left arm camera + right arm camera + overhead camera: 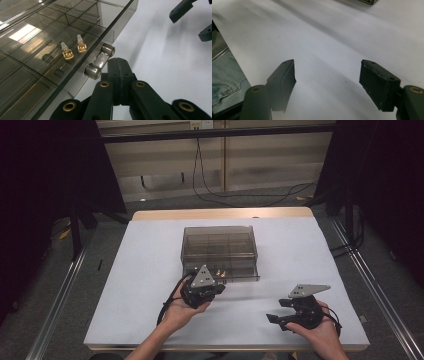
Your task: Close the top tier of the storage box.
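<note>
A smoky clear compartment box [220,245] with its lid down sits in the middle of the white table [145,270]. Two small gold parts with white tips [73,48] lie in a front compartment under the lid [30,80]. My left gripper [216,285] is at the box's front edge, its jaws shut with nothing seen between them. In the left gripper view the left gripper [120,63] has its tip just beside the clear barrel-shaped latch [98,63]. My right gripper [276,311] rests low at the front right, apart from the box. Seen close, the right gripper [328,75] stands open over bare table.
Dark curtains flank the table, with cables on the floor behind and metal rails [60,295] along both sides. A corner of the box [368,1] shows at the top of the right gripper view. The person's trouser leg [224,80] is below the table's near edge.
</note>
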The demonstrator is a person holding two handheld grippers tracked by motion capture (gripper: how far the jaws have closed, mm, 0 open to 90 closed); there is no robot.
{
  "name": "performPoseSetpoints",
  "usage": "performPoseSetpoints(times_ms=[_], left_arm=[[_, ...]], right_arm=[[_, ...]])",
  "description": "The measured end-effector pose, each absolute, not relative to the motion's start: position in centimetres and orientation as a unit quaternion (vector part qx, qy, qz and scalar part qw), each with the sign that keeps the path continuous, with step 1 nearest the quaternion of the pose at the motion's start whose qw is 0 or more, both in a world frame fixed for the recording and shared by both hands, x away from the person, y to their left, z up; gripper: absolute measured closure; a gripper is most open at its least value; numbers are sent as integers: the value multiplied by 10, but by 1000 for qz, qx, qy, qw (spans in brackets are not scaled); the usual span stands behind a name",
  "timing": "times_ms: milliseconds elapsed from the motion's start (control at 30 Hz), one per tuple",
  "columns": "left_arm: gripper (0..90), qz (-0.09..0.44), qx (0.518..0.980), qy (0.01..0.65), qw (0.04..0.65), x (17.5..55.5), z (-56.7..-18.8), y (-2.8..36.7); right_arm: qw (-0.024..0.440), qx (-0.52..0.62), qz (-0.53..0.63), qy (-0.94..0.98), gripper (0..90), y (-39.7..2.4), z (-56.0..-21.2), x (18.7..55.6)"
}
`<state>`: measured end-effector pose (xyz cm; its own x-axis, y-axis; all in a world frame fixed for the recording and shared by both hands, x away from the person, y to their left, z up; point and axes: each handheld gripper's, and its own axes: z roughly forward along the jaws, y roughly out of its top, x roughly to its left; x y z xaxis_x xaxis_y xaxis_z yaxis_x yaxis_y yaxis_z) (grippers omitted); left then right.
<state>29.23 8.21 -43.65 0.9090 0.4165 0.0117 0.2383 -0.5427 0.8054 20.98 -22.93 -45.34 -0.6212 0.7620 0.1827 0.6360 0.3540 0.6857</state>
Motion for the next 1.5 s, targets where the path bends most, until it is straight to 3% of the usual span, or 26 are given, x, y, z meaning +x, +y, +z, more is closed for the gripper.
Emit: performPoseSetpoints(times_ms=[1500], left_arm=[[900,112,861,226,441,327,-425,79]], right_arm=[[66,406,377,830,288,-225,-459,217]])
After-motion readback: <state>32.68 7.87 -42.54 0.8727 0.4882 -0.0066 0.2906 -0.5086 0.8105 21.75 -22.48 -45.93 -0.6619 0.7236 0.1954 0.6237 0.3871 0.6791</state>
